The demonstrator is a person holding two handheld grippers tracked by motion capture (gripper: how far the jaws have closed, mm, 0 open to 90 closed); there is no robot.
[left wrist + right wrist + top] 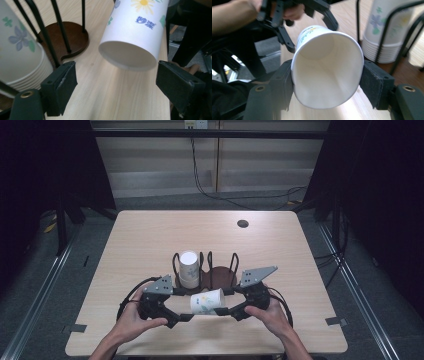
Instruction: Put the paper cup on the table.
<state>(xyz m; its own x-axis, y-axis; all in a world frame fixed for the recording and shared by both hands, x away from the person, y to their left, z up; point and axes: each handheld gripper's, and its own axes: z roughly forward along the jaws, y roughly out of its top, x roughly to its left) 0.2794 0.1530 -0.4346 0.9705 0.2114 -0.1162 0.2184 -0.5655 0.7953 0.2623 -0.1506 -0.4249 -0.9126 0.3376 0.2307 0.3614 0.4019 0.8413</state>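
A white paper cup (207, 301) printed with flowers lies on its side in the air near the table's front edge. My right gripper (226, 311) is shut on its open rim, and in the right gripper view the pads squeeze the cup (327, 70) into an oval. My left gripper (116, 80) is open, with its jaws standing apart on either side of the cup's base (127, 53) and not touching it. Behind them, a stack of matching cups (189, 269) stands mouth down in a black wire holder (220, 270) on a dark wooden base (72, 37).
The light wooden table (150, 235) has a round cable hole (243, 223) at the back right. The holder's wire uprights (42, 30) rise close to my left jaw. Dark curtains and floor rails flank the table.
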